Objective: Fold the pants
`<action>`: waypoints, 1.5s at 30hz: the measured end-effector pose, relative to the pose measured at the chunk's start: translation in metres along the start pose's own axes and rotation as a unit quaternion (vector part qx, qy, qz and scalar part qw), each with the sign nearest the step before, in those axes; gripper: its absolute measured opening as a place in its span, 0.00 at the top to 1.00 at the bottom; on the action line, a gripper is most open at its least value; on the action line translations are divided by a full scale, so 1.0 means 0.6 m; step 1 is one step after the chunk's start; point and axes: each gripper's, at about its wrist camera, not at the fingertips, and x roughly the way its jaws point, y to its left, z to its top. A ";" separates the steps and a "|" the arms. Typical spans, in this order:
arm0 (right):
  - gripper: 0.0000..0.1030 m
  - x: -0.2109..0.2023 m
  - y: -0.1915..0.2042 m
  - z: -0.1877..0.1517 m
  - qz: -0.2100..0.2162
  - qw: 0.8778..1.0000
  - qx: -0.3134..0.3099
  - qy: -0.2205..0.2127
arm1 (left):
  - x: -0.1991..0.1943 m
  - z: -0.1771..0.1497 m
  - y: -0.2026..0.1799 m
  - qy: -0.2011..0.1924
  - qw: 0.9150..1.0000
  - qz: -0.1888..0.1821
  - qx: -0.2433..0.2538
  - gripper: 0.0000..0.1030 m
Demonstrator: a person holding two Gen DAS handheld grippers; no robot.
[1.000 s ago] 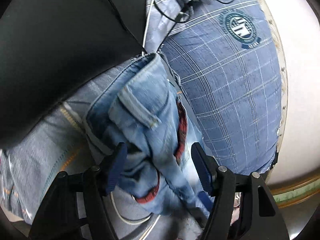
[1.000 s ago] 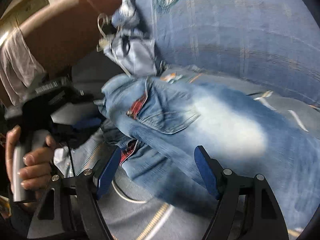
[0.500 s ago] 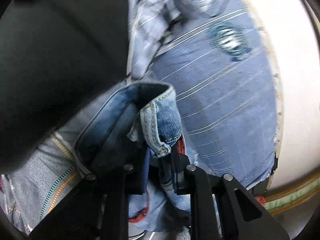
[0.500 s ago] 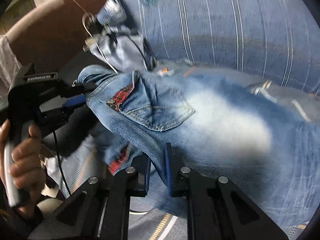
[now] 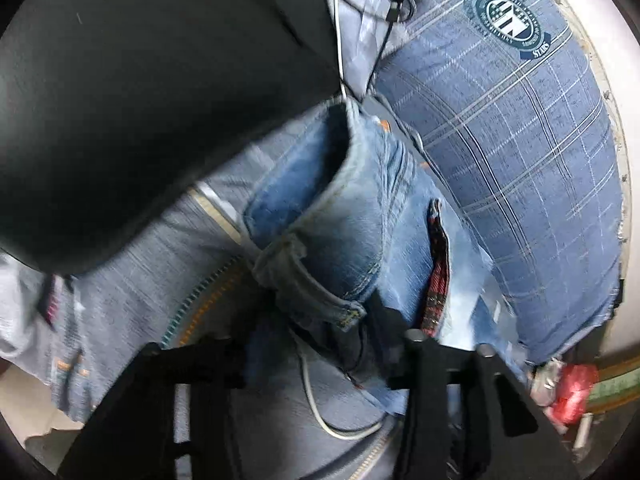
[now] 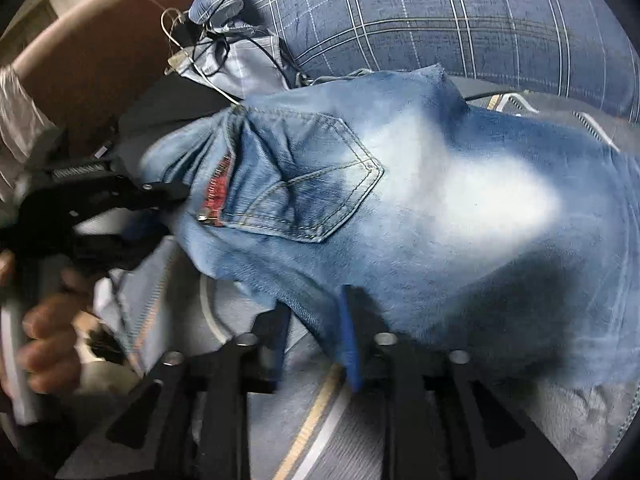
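Observation:
Faded blue jeans (image 6: 460, 216) with a back pocket and red plaid lining lie bunched on a grey striped bedspread (image 6: 320, 420). My right gripper (image 6: 316, 332) is shut on the jeans' edge near the waist. My left gripper (image 5: 320, 316) is shut on the waistband with its belt loop (image 5: 316, 280); it also shows in the right wrist view (image 6: 176, 196), gripping the waist end at the left. The jeans (image 5: 360, 216) hang lifted between both grippers.
A blue plaid pillow (image 5: 520, 160) lies behind the jeans. Black and white cables (image 6: 208, 40) tangle near a brown headboard (image 6: 92, 52). A large dark object (image 5: 140, 100) fills the upper left. A white cable (image 5: 340, 428) lies on the bedspread.
Both grippers went from open to shut on the jeans' waist a second ago. Since then the waist end has been lifted and spread flatter between them.

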 end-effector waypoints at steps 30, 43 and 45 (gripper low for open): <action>0.31 -0.438 -0.528 -0.130 -0.031 0.878 0.414 -0.238 | 0.064 -0.469 -0.458 0.007 0.847 -0.118 0.518 0.19; 0.31 -0.451 -0.575 -0.156 0.005 0.859 0.452 -0.241 | 0.221 -0.567 -0.572 0.031 0.793 -0.059 0.605 0.49; 0.31 -0.444 -0.575 -0.153 0.012 0.861 0.451 -0.234 | 0.225 -0.545 -0.581 0.041 0.810 -0.069 0.581 0.73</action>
